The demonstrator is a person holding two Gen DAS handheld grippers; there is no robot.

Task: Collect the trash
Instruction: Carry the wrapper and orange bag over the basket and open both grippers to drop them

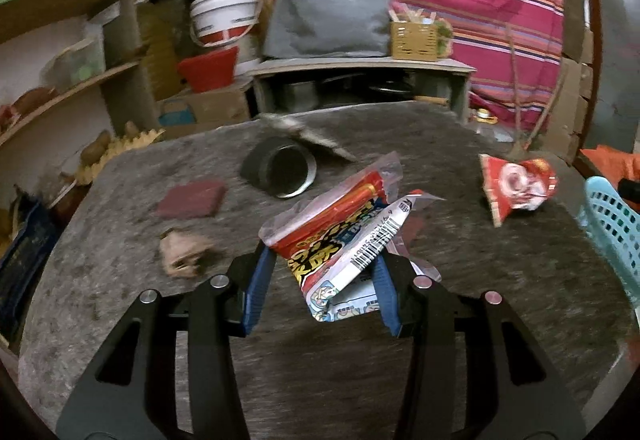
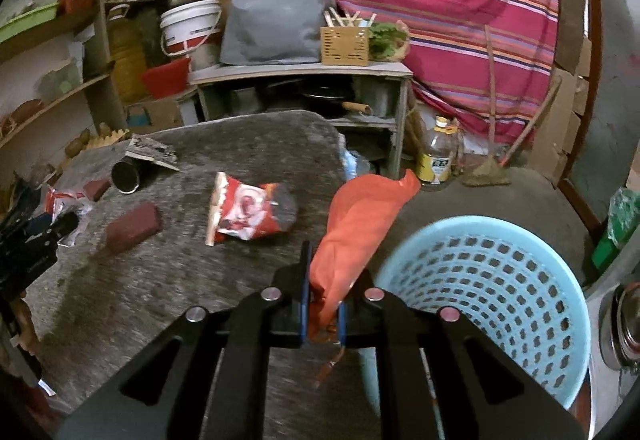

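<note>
Both grippers carry trash, so the step in hand looks like delivery to the basket.

Nearest the right wrist camera, the right gripper (image 2: 323, 304) is clenched on a crumpled orange plastic wrapper (image 2: 356, 215), held just beside the rim of the pale blue perforated plastic basket (image 2: 492, 280) at the edge of the grey felt-covered table (image 2: 160, 280). The left gripper (image 1: 320, 280) grasps a red-and-white printed snack packet (image 1: 340, 236) above the table. Next move probably calls for shifting right over the basket and releasing; a red crumpled snack bag (image 2: 252, 213) and a small crumpled brown paper scrap (image 1: 184, 254) await.
</note>
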